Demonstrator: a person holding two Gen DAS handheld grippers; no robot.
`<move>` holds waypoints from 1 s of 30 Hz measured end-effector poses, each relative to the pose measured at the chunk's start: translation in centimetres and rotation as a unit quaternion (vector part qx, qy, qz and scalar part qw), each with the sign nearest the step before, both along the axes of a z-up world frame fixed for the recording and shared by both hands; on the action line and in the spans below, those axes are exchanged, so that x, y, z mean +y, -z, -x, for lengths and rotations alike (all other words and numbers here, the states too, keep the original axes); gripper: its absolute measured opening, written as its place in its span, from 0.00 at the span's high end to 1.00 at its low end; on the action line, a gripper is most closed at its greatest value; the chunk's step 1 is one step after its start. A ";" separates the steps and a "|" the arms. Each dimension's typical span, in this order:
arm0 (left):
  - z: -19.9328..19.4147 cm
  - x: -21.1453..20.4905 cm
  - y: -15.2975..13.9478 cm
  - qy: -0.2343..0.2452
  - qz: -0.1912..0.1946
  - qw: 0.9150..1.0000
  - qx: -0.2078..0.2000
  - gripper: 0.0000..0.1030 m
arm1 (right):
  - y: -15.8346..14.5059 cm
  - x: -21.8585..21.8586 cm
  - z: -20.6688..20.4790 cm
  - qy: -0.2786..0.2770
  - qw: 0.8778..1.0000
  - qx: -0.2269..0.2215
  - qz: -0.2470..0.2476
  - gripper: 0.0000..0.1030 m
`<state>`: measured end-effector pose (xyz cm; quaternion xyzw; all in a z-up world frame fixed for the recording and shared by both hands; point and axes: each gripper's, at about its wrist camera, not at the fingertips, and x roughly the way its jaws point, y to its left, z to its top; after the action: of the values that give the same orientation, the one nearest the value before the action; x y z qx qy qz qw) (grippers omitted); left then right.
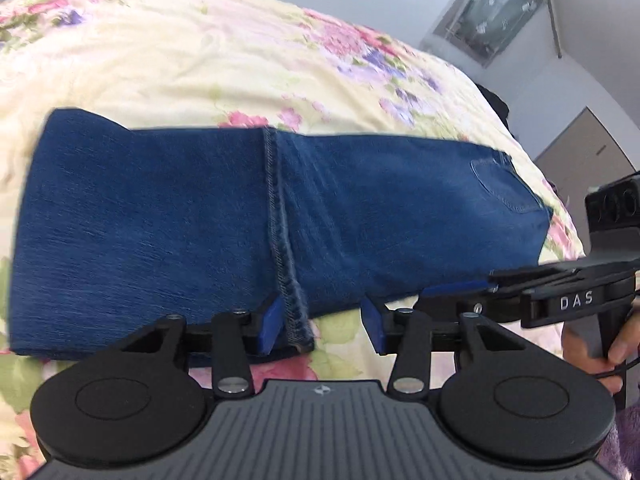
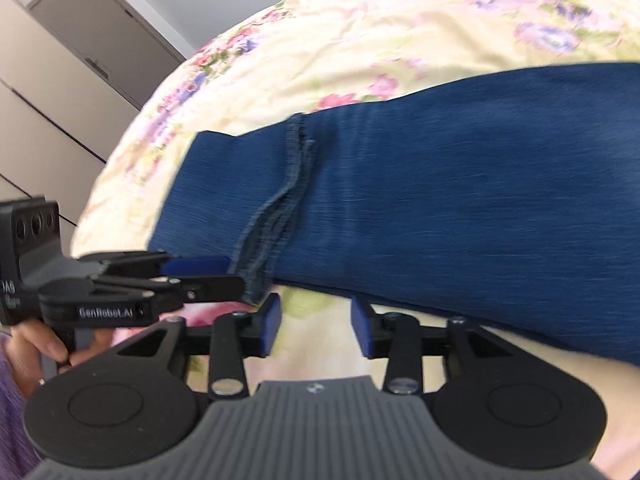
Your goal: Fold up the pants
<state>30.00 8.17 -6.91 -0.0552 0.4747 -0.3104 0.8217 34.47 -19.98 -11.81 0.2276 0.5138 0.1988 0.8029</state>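
Two layers of soft, heavy jeans [image 1: 248, 216] lie folded across the flowered bed [image 1: 160, 60]. Left tongs [image 1: 320, 322] gape empty at the near hem; right tongs [image 2: 316, 326] likewise. Denim drapes, so grip thick seams.

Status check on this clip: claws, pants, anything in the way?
Left claw open, hem edge between pads, not pinched. Right claw open, empty. Jeans folded flat on floral bedspread. Nothing in the way.
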 end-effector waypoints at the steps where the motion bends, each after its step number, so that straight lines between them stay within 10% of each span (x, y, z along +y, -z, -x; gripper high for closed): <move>1: 0.1 0.5 -0.4 -0.008 -0.007 1.000 -0.009 0.49 | 0.2 0.5 -0.2 0.005 1.000 0.009 -0.016 0.55; 9: 0.6 3.4 -1.0 -0.071 -0.150 0.983 -0.084 0.49 | 4.4 3.7 -1.6 0.058 0.984 0.085 -0.142 0.40; 17: 1.1 6.7 -0.5 -0.082 -0.116 0.986 -0.090 0.53 | 8.5 4.2 -3.1 0.098 0.971 0.099 -0.194 0.49; 30: 0.8 6.9 -0.2 -0.088 -0.089 0.988 -0.094 0.53 | 5.3 5.4 -3.6 0.026 0.983 0.082 -0.161 0.58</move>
<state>29.19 15.07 -6.70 0.0058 0.4143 -0.1973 0.8885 38.07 -14.53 -17.14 0.3826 0.5332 0.2390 0.7156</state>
